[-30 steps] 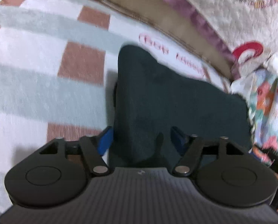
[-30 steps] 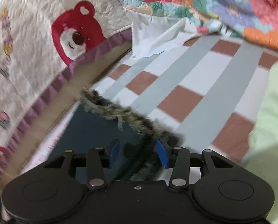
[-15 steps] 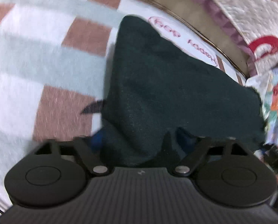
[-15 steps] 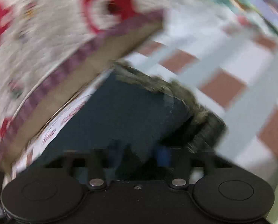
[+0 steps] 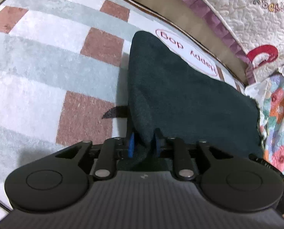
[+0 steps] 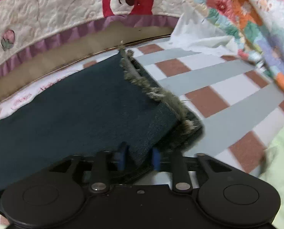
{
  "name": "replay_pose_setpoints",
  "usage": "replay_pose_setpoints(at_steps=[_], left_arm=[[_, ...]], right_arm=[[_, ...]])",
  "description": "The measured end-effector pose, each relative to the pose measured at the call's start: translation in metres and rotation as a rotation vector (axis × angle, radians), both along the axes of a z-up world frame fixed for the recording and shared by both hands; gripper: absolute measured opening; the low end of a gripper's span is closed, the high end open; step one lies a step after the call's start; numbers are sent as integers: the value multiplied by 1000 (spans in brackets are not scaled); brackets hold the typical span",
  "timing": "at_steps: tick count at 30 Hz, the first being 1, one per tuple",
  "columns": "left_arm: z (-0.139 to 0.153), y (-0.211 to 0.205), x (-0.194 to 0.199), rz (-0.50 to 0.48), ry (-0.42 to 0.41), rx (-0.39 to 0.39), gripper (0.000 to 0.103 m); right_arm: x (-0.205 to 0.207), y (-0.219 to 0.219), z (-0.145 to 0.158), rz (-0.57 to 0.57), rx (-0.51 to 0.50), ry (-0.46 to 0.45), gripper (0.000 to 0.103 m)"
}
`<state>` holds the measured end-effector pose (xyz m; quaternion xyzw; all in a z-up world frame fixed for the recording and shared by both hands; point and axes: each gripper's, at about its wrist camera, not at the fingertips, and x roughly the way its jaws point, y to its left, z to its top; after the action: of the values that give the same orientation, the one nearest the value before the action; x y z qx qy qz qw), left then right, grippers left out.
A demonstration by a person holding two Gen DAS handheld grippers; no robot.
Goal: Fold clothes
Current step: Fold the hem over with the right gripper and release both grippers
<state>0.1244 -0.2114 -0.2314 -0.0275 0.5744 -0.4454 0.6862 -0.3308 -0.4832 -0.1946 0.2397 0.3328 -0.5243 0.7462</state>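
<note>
Left claw point(image 5: 143, 145), wide a second before, had pinched dark garment point(image 5: 180, 95); right claw point(image 6: 137, 157) was opening around frayed hem point(image 6: 153, 91). Fold underway.

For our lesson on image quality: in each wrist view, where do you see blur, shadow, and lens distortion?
Left wrist view: sharp; the bed edge bows from fisheye distortion; the dark cloth throws a soft shadow on the checked sheet to its left. Right wrist view: motion blur smears the floral quilt and the green fabric at right; the frayed hem is slightly soft; the straight stripes curve.
</note>
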Motion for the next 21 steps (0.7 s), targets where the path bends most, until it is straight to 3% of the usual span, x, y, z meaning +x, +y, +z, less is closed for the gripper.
replay_pose_setpoints(at_steps=[3, 4, 6, 9, 11, 15, 18, 20, 21], left_arm=[[-5, 1, 2, -11, 32, 1, 41], [-7, 4, 3, -9, 67, -21, 45], [-10, 2, 2, -8, 124, -79, 67], [-9, 0, -1, -15, 124, -94, 68], [-9, -2, -3, -18, 112, -83, 69], [-12, -6, -5, -28, 99, -35, 77], [-13, -9, -10, -39, 77, -28, 80], [-13, -11, -13, -51, 69, -32, 80], [-12, -11, -14, -50, 68, -40, 74]], right_arm=[[-3, 8, 17, -33, -127, 73, 54], [-4, 11, 24, -35, -170, 80, 46], [0, 16, 37, 73, -167, -59, 43], [37, 25, 31, 274, -137, -130, 42], [62, 30, 18, 389, -58, -161, 41], [101, 53, -12, 609, -28, -6, 37], [102, 70, -34, 697, -11, 105, 38], [97, 76, -34, 737, -32, 120, 38], [95, 75, -33, 745, -22, 119, 39]])
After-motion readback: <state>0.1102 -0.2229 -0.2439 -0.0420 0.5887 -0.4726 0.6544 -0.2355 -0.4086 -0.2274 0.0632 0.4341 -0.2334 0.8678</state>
